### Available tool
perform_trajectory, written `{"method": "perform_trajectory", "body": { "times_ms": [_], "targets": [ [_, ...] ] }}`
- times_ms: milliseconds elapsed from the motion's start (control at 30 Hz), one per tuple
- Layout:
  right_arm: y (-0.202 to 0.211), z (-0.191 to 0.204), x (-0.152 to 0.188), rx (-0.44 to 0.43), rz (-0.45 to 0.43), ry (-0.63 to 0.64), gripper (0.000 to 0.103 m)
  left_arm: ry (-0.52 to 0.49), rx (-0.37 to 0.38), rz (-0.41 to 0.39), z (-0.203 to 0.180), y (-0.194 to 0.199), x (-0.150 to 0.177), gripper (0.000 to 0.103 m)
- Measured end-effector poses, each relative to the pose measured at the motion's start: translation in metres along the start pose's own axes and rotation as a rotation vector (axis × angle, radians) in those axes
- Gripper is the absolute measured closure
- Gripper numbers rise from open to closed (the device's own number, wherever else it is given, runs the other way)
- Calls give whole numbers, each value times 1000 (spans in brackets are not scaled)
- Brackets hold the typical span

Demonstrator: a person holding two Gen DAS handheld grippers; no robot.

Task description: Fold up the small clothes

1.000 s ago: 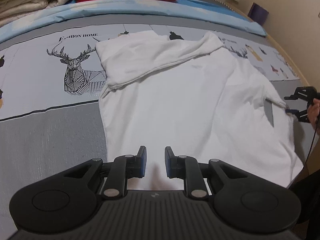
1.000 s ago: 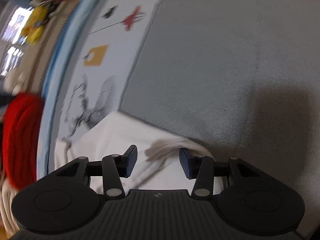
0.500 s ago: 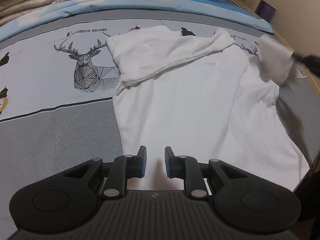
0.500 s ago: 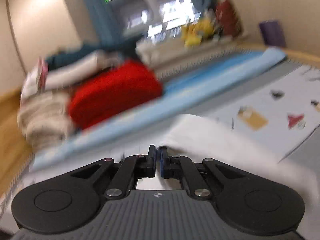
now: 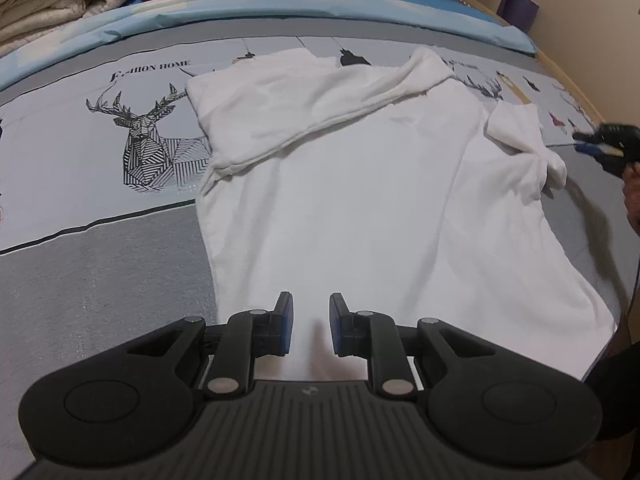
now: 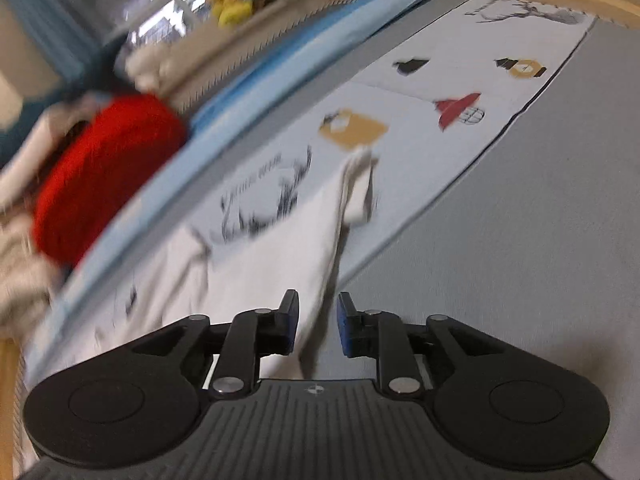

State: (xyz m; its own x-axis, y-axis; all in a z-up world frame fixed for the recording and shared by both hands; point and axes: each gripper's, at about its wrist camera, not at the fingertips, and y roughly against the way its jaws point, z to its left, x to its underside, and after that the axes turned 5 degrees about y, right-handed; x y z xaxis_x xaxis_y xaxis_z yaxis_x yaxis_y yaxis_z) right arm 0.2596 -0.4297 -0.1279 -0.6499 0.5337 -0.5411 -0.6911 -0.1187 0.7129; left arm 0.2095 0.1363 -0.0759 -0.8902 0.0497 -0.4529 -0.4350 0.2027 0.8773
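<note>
Here, left wrist view: left tongs angled down over the near hem of the white shirt, which is spread on the bed; jaws slightly apart, empty, unchanged. Its right sleeve now lies folded inward, released. Right wrist view: right tongs tilted downward, jaws opening, shirt edge beneath, not pinched; half a second ago they were clamped on cloth.

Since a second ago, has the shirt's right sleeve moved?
Yes. In the left wrist view the right sleeve has been flipped inward onto the white shirt, away from the grey sheet where it lay spread.
</note>
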Motion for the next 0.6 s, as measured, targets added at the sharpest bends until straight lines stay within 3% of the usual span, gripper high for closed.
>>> {"method": "perform_trajectory", "body": {
  "times_ms": [167, 333, 433, 600],
  "targets": [
    [-48, -18, -10, -52, 66, -91, 80, -1, -21, 20, -2, -3, 1, 82],
    [-84, -13, -23, -4, 88, -62, 72, 25, -38, 23, 2, -4, -4, 82],
    [-100, -13, -29, 38, 96, -52, 72, 24, -46, 25, 1, -5, -7, 82],
    [-121, -5, -45, 22, 82, 26, 74, 25, -60, 30, 1, -9, -12, 82]
  ]
}}
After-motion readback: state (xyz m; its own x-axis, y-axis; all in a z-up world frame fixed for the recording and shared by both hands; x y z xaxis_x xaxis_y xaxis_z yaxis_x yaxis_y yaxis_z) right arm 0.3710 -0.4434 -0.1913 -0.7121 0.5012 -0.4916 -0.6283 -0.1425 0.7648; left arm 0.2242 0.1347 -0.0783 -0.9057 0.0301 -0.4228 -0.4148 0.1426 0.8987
